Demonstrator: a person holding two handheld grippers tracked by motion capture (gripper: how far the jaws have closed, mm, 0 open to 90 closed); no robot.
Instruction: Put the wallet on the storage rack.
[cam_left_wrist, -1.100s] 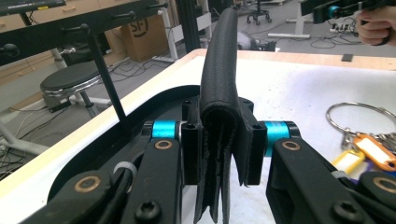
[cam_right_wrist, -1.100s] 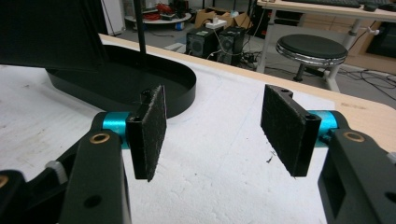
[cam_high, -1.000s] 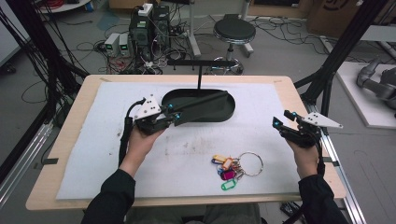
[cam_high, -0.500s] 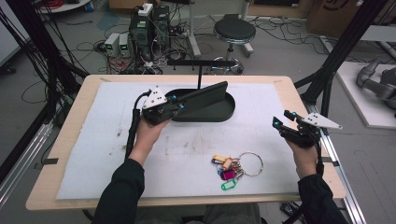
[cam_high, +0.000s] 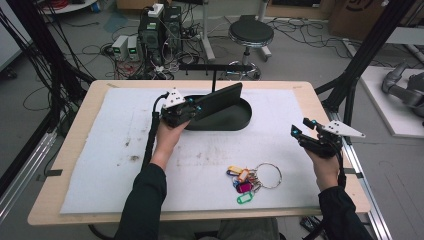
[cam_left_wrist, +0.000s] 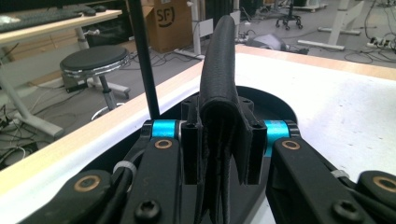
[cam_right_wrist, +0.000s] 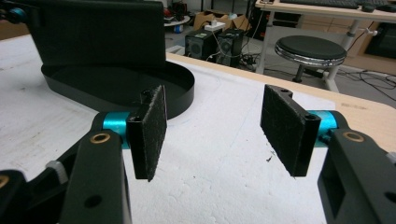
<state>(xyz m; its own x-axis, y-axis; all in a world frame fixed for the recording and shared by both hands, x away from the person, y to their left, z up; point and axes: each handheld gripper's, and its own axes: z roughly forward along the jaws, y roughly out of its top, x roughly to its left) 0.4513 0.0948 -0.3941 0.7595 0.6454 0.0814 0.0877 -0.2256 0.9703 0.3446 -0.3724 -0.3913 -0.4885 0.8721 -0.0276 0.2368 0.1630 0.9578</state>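
Since the earlier frames, the left gripper (cam_high: 200, 107) has carried the black wallet (cam_high: 220, 97) away from the person and further over the oval black tray (cam_high: 240, 120), while the right gripper (cam_high: 300, 135) has stayed where it was.

From the high view, the wallet stands on edge above the tray, clamped at its near end by the left gripper's fingers. The tray sits at the far middle of the white-padded surface (cam_high: 125, 145). A bunch of keys with coloured tags (cam_high: 245, 182) lies on the padding on the person's side of the tray, well apart from it. The right gripper hovers to the right of the tray, its fingers spread and empty.

Along the left gripper view, the fingers (cam_left_wrist: 191, 140) press on both sides of the folded leather wallet (cam_left_wrist: 222, 70), which rises upright between them, with the tray's rim (cam_left_wrist: 280, 100) just behind.

Seen from the right gripper view, the two padded fingers (cam_right_wrist: 149, 121) stand wide apart with nothing between them; beyond them the tray (cam_right_wrist: 177, 93) rests on the white padding, and the wallet (cam_right_wrist: 102, 32) stands above its far side.
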